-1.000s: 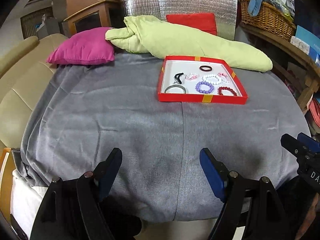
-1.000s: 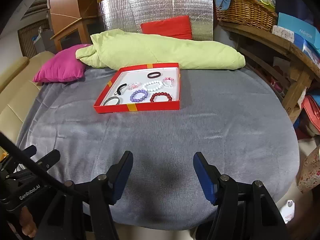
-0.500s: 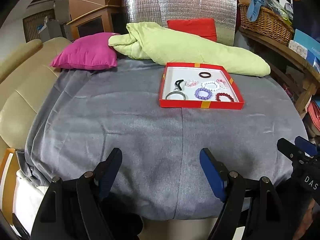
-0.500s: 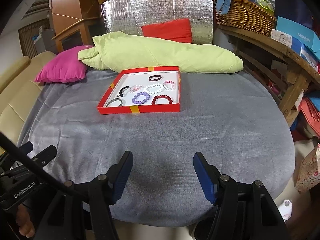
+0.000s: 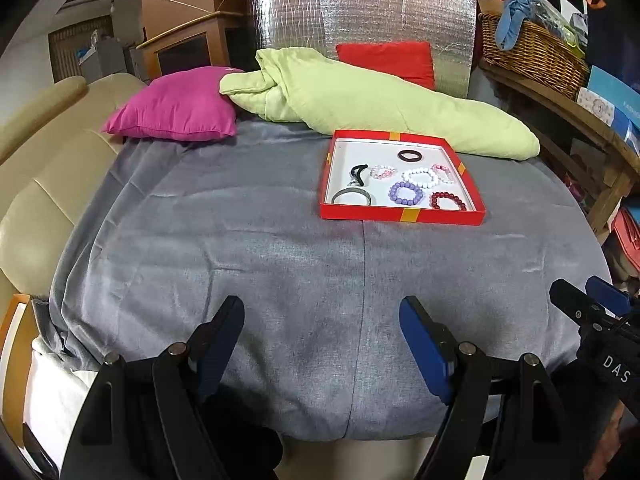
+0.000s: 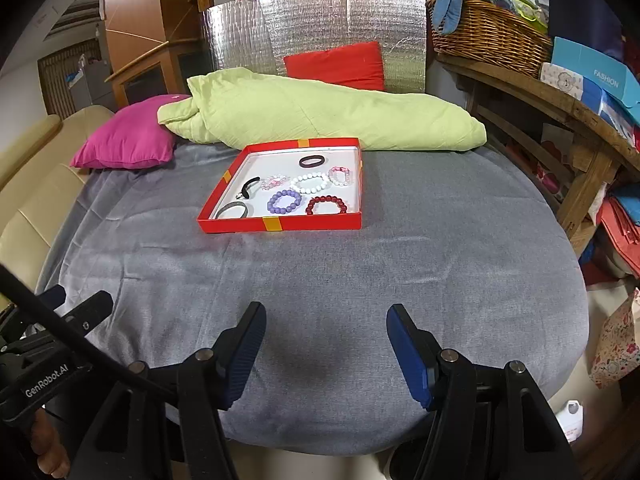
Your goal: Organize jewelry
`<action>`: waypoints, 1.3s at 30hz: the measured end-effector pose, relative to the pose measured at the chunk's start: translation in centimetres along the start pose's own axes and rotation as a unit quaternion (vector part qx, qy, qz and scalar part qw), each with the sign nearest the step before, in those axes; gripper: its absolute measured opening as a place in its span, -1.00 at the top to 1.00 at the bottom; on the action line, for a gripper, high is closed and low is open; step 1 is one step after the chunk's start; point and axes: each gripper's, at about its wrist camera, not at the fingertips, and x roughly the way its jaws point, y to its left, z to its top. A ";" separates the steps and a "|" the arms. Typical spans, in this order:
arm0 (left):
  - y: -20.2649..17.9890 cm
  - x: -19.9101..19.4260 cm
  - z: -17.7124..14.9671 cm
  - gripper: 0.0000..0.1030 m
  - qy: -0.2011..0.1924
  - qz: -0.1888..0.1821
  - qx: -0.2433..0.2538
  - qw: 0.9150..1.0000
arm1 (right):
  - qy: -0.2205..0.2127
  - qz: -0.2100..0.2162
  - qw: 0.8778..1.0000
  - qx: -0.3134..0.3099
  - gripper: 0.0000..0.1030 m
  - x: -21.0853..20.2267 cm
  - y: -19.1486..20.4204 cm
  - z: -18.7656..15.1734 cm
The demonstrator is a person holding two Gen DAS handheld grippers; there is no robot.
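Both grippers, left gripper [image 5: 322,326] and right gripper [image 6: 325,330], wide open, empty, well short of jewelry tray [image 6: 280,224].

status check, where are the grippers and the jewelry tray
Left gripper and right gripper both open, empty, over near edge of grey cloth. Shallow red cardboard tray of beaded bracelets far side, untouched. Path clear.

Indoor light, even, fairly bright overhead. Soft shadow on grey cloth [image 6: 360,280] under fingers. Glare off silver foil panel [image 6: 320,28]. Heavy fisheye bending, black vignette in corners. Centre sharp, edges kinda soft.
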 end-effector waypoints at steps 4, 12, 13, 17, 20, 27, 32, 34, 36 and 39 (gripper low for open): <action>0.0 0.0 -0.1 -0.56 0.000 0.000 0.000 1.000 | 0.000 0.000 1.000 -0.001 -0.29 0.0 0.1 0.0; 0.0 0.2 -0.2 -0.56 0.004 -0.001 0.002 1.000 | 0.002 0.000 1.000 0.000 -0.29 0.1 0.1 -0.1; 0.0 0.2 -0.2 -0.56 0.004 -0.001 0.002 1.000 | 0.002 0.000 1.000 0.000 -0.29 0.2 0.1 -0.1; 0.0 0.3 -0.3 -0.56 0.005 -0.001 0.002 1.000 | 0.004 0.000 1.000 0.000 -0.29 0.3 0.0 -0.1; 0.0 0.3 -0.3 -0.56 0.005 -0.001 0.002 1.000 | 0.004 0.000 1.000 0.001 -0.29 0.3 0.0 -0.2; 0.1 0.4 -0.3 -0.56 0.006 -0.002 0.000 1.000 | 0.005 0.000 1.000 0.001 -0.29 0.4 0.0 -0.2; 0.1 0.4 -0.3 -0.56 0.006 -0.001 -0.001 1.000 | 0.005 0.001 1.000 0.002 -0.29 0.4 0.0 -0.2; 0.1 0.4 -0.3 -0.56 0.007 -0.001 -0.001 1.000 | 0.005 0.001 1.000 0.002 -0.29 0.5 0.0 -0.2; 0.0 0.4 -0.4 -0.56 0.008 0.000 -0.001 1.000 | 0.005 0.001 1.000 0.002 -0.29 0.5 0.0 -0.2; -0.1 0.5 -0.4 -0.56 0.008 -0.001 0.000 1.000 | 0.006 0.001 1.000 0.002 -0.29 0.5 0.0 -0.2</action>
